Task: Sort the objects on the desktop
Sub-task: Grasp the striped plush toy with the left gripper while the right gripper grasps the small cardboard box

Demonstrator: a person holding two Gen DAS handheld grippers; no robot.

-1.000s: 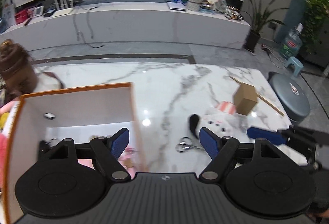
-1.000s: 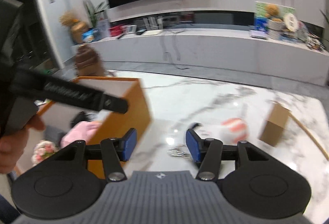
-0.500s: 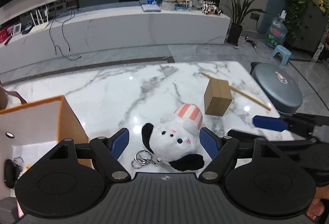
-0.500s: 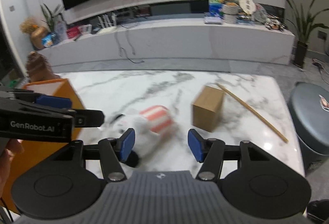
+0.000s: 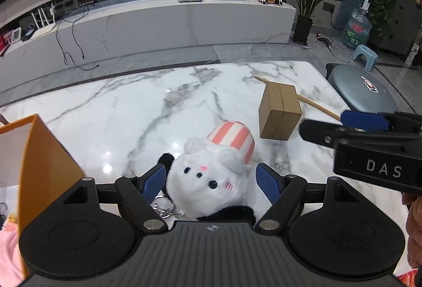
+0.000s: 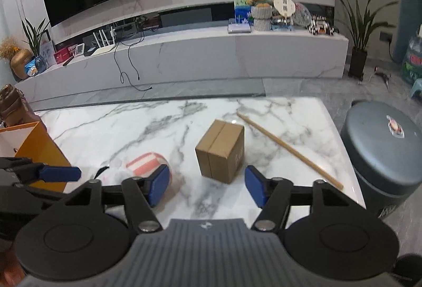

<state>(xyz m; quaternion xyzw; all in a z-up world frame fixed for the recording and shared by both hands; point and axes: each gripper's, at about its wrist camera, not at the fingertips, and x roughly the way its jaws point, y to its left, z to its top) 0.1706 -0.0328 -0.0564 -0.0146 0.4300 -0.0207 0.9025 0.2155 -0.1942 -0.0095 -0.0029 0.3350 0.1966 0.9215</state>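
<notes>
A white plush toy (image 5: 211, 179) lies on the marble table (image 5: 137, 113), its long axis running from near to far and leaning a little right: the face with black eyes is at the near end, and the pink-and-white striped part points away toward the far right. A metal key ring (image 5: 164, 208) sits at its near left side. The left gripper (image 5: 211, 180) straddles the toy's head with its blue pads spread wide, one on each side; I cannot tell whether they touch the fur.

Just right of the toy stands a small cardboard box (image 6: 220, 151), and beyond it a long wooden stick (image 6: 287, 150) lies slanted from far left to near right. The right gripper (image 6: 207, 186) hovers near the box, its jaws opening with nothing between the pads; the box sits just beyond them.

At the left edge stands an orange box (image 5: 44, 155), open at the top, with something pink inside.
</notes>
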